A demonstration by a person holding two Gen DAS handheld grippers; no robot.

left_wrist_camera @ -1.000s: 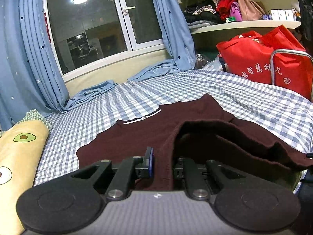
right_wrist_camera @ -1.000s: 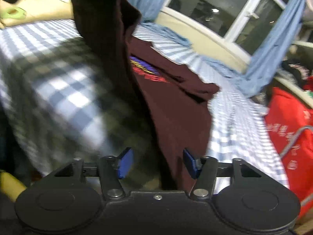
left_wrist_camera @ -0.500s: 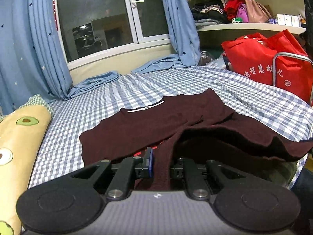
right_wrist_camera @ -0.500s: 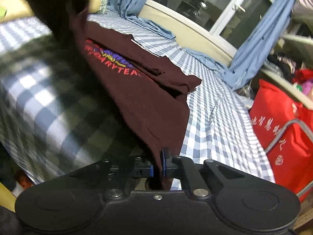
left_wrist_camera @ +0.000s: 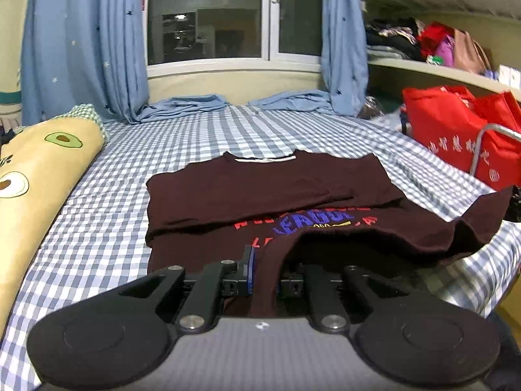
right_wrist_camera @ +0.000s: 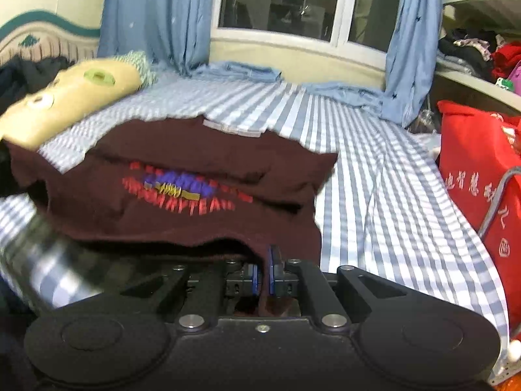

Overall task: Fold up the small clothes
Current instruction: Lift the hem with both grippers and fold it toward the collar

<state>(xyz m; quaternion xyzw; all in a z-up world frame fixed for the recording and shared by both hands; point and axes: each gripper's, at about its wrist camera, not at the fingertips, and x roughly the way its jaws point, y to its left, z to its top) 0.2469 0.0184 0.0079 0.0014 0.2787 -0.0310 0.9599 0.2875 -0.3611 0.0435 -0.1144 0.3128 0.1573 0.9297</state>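
A maroon T-shirt [left_wrist_camera: 267, 192] with red and blue lettering lies on the blue checked bed [left_wrist_camera: 202, 137], collar toward the window, sleeves folded in. My left gripper [left_wrist_camera: 264, 273] is shut on the shirt's bottom hem at its left corner. My right gripper [right_wrist_camera: 264, 273] is shut on the hem of the same shirt [right_wrist_camera: 182, 176] at its right corner. The hem is lifted a little above the bed between the two grippers. The right wrist view is blurred by motion.
A yellow avocado-print bolster [left_wrist_camera: 42, 169] lies along the bed's left side. A red bag [left_wrist_camera: 456, 137] and a metal frame stand at the right. Blue curtains [left_wrist_camera: 84, 42] pool on the bed at the window. Shelves with clothes are at the upper right.
My right gripper went from open to shut on the hem. Both grippers have drawn the hem back toward the bed's near edge, baring the printed lettering.
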